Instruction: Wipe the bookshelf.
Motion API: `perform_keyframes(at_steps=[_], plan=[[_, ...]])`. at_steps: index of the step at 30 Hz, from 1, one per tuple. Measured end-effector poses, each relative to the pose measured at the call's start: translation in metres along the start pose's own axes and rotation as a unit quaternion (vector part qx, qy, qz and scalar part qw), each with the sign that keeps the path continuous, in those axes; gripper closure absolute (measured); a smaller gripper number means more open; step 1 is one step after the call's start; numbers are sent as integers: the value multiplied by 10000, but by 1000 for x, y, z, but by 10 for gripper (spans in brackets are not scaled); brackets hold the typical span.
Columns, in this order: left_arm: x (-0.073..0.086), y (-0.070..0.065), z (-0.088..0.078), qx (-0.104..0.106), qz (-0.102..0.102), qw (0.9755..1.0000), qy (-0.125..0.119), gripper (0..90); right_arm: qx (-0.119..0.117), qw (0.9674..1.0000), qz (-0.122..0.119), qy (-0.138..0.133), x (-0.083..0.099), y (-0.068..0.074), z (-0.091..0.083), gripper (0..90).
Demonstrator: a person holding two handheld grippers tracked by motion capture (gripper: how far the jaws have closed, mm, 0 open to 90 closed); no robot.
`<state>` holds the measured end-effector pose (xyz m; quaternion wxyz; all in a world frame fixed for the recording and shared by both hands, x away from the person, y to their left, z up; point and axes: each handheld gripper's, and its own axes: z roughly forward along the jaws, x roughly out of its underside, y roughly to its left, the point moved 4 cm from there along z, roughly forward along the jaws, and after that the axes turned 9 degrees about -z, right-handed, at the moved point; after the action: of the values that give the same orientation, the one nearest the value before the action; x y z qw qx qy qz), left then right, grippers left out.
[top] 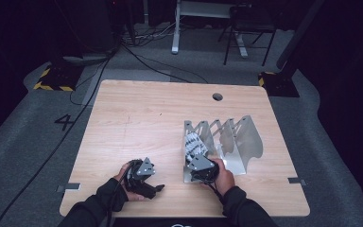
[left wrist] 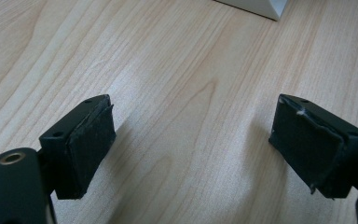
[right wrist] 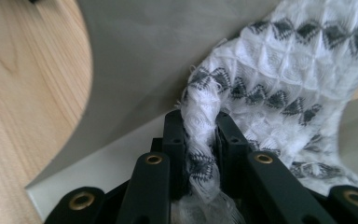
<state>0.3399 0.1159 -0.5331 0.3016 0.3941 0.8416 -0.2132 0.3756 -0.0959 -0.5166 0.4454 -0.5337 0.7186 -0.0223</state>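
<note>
- The right gripper (right wrist: 200, 135) has its two black jaws pinched tight on a bunched fold of a white knitted cloth with a grey-black diamond pattern (right wrist: 279, 79); the fabric is squeezed between the pads and spills out above and below them.
- Past the jaws, in the right gripper view, the cloth spreads wider and lies against a curved divider of a pale grey metal rack with upright partitions (right wrist: 158, 56).
- In the high view the right gripper (top: 201, 166) sits at the near left end of the rack (top: 246, 142), and the cloth (top: 194, 144) stands in the rack's leftmost slot, just ahead of the gripper.
- The person's right hand (top: 223, 176) wraps the gripper body from behind, at the rack's near edge; a dark sleeve runs back to the bottom of the view.
- The left gripper (left wrist: 191, 144) has its jaws spread wide, with bare wood between the black pads (left wrist: 91, 137) and nothing held.
- It hovers low over the light wooden table top (left wrist: 177, 70), and a corner of the rack shows at the upper edge of the left gripper view.
- In the high view the left gripper (top: 157, 187) lies near the table's front edge, well left of the rack, in the person's left hand (top: 125, 177).
- The table (top: 137, 118) stands on grey carpet, with a round cable hole (top: 217, 97) near its far edge.
</note>
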Motion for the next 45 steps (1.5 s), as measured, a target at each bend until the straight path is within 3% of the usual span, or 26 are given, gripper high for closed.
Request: perform_keyframes(at_steps=[5,8,10,14,18,21,23,25,27,28,29,30,38,45], plan=[[0,0,0,2,-1,10000,1,138,-70,9998,125,106,3,-1,7,768],[0,0,0,-3,10,10000,1,138,-302,9991,237,205,4,-2,8,764],[0,0,0,1,6,10000,4,138,-609,9972,355,252,5,-5,5,763],[0,0,0,2,2,10000,0,139,-1323,9900,392,286,8,-4,-8,761],[0,0,0,2,3,10000,2,138,-2010,9784,318,349,11,1,-24,760],[0,0,0,-1,6,10000,4,138,-1853,9815,285,379,11,3,-25,760],[0,0,0,0,5,10000,4,138,-1253,9910,137,455,9,2,-20,758],[0,0,0,1,5,10000,4,138,-819,9955,-59,474,7,3,-13,756],[0,0,0,3,4,10000,4,138,-519,9978,-101,396,6,2,-5,757],[0,0,0,3,4,10000,4,138,-519,9978,-101,396,6,2,-5,757],[0,0,0,3,5,10000,4,138,-246,9991,-158,315,5,1,1,760],[0,0,0,3,6,10000,4,138,-152,9994,-128,278,5,0,4,760],[0,0,0,1,9,10000,2,138,186,9992,-117,323,4,-6,16,764],[0,0,0,5,6,10000,4,138,112,9994,14,332,3,-11,20,769]])
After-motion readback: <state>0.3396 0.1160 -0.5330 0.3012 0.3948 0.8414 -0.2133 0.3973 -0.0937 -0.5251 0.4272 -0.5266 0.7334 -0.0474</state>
